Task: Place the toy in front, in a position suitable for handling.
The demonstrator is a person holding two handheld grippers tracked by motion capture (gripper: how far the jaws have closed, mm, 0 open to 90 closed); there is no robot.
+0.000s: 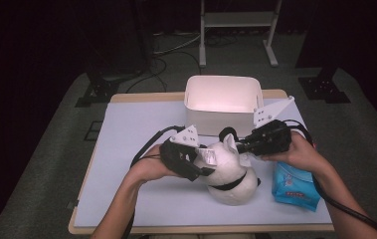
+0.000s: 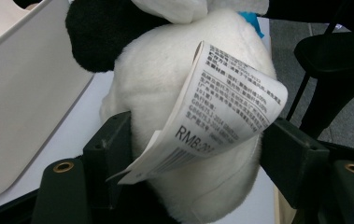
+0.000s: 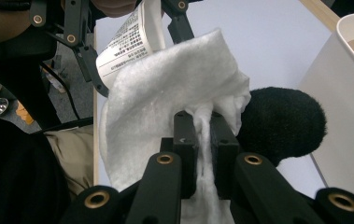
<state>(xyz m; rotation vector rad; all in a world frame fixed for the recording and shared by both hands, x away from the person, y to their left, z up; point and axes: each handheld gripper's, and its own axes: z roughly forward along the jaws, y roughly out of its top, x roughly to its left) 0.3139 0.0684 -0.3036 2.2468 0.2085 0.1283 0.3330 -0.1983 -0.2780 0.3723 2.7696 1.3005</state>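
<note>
Evidently you steady the plush on the mat with your left gripper — its jaws are spread around the white body, paper tag between them, whether the pads press I cannot tell. Your right gripper pinches a white wipe tight, held at the plush's head beside its black ear — likely for wiping. Wipes pack lies near your right hand; white bin stands behind. Room: dark, grey floor.
</note>
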